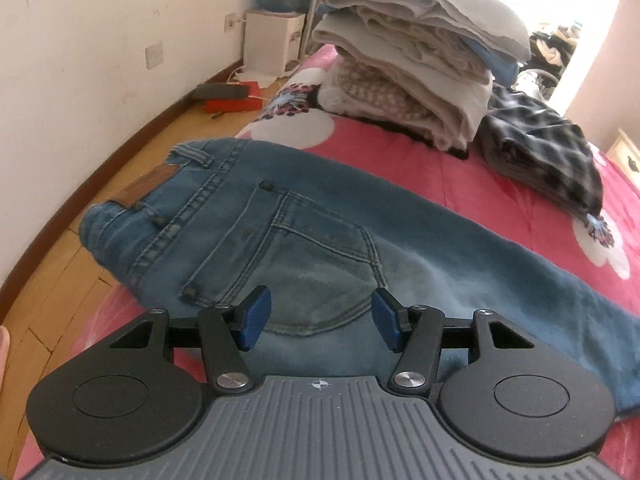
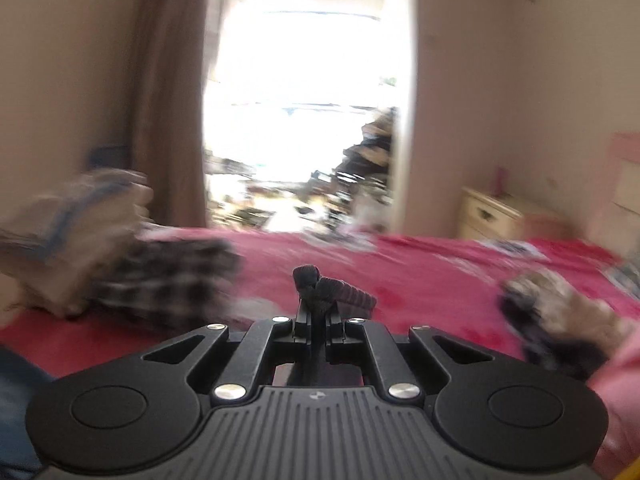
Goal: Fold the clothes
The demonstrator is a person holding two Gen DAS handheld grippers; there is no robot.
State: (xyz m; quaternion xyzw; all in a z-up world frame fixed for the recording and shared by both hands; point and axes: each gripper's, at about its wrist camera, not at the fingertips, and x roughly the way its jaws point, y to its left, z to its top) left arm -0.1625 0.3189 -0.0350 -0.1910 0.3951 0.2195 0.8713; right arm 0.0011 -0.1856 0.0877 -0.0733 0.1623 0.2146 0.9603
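A pair of blue jeans (image 1: 280, 232) lies flat across the pink bed cover (image 1: 460, 168), back pocket up, waistband toward the bed's left edge. My left gripper (image 1: 320, 316) hovers open just over the pocket area, and nothing sits between its blue pads (image 1: 256, 316). In the blurred right wrist view, my right gripper (image 2: 318, 304) is shut on a dark ribbed cloth (image 2: 340, 288). A bunch of that cloth sticks up past the fingertips, above the bed. How far the cloth hangs below is hidden.
A tall stack of folded pale clothes (image 1: 420, 60) stands at the back of the bed, with a plaid garment (image 1: 540, 140) beside it. A brown and black furry garment (image 2: 560, 312) lies to the right. Wooden floor (image 1: 60, 280) and a wall border the bed's left edge.
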